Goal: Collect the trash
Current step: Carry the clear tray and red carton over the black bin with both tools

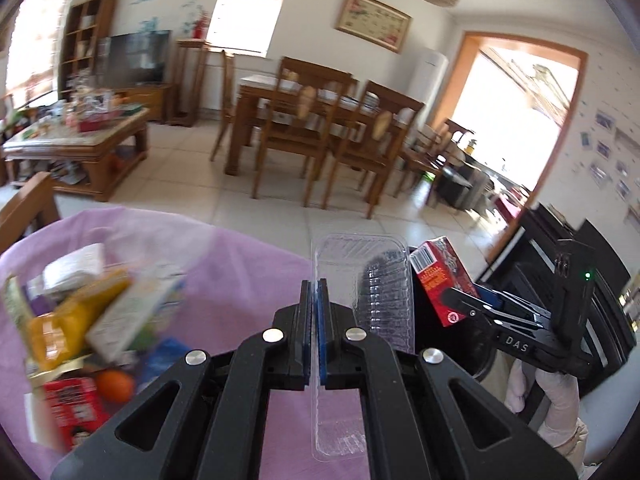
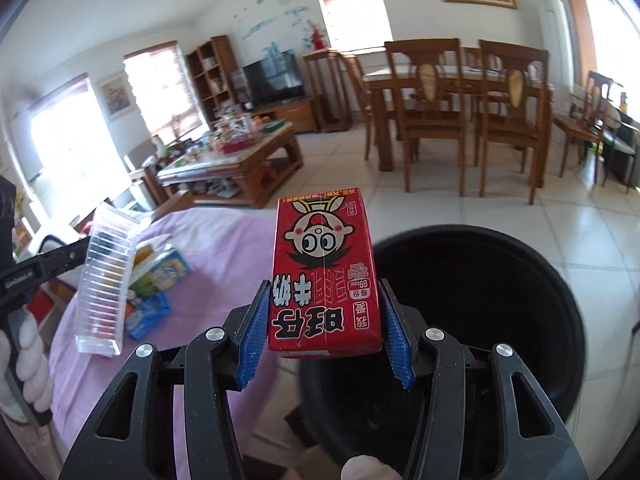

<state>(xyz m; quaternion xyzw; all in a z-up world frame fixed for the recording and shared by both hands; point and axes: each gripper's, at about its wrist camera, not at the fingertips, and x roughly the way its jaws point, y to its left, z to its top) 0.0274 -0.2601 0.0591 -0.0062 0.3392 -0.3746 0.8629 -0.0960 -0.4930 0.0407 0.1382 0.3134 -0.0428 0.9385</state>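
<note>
Gripping a clear plastic tray (image 1: 362, 280) by its edge, your left gripper (image 1: 318, 292) is clamped tight on it above the purple cloth (image 1: 248, 272). Your right gripper (image 2: 324, 320) squeezes a red milk carton (image 2: 325, 272), upside down, over the black bin (image 2: 480, 300). More wrappers (image 1: 80, 320), blurred, perhaps snack packs, lie on the cloth beyond

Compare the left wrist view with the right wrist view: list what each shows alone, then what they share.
Left wrist only: an orange and a yellow packet among the litter on the purple cloth.
Right wrist only: the black bin's open mouth and the red milk carton's cartoon face.
Both: the left gripper clamping the clear plastic tray, and the right gripper holding the carton.
</note>
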